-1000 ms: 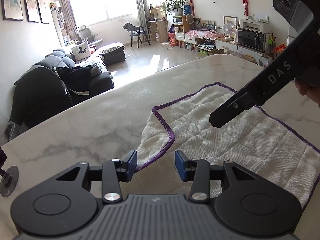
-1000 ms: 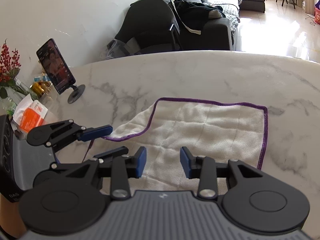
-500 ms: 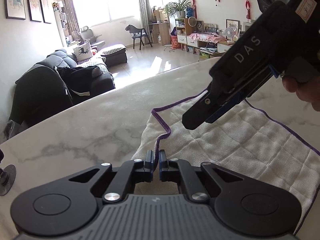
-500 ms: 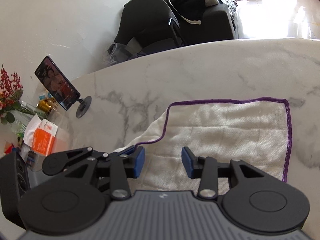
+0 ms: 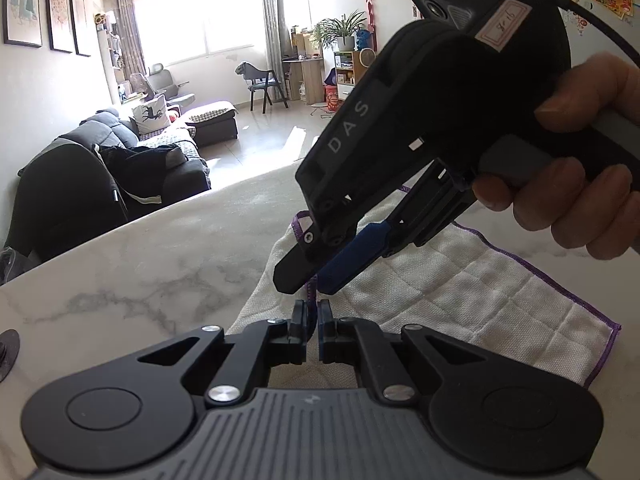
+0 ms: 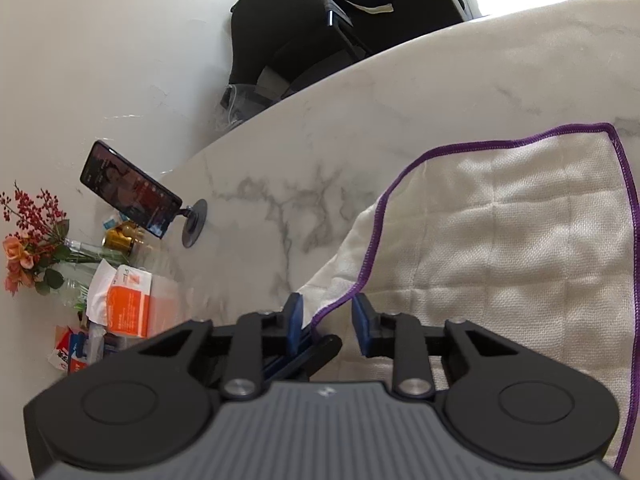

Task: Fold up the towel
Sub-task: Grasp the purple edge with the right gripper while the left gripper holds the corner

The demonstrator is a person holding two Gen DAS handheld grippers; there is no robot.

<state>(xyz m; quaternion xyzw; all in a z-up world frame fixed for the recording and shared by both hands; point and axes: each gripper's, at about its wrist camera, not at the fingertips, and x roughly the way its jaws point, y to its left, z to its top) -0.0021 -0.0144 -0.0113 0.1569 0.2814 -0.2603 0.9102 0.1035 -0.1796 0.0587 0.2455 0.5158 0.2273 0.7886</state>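
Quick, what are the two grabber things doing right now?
Left gripper: shut on the towel's purple-edged corner.
Right gripper: open, with the towel edge between its fingers, not pinched yet.

Streaming through a wide curtained window (image 5: 230,20), glaring off pale floor tiles (image 5: 260,156); lounging beside a dark grey fabric sofa (image 5: 132,160) under three framed wall pictures (image 5: 52,12).
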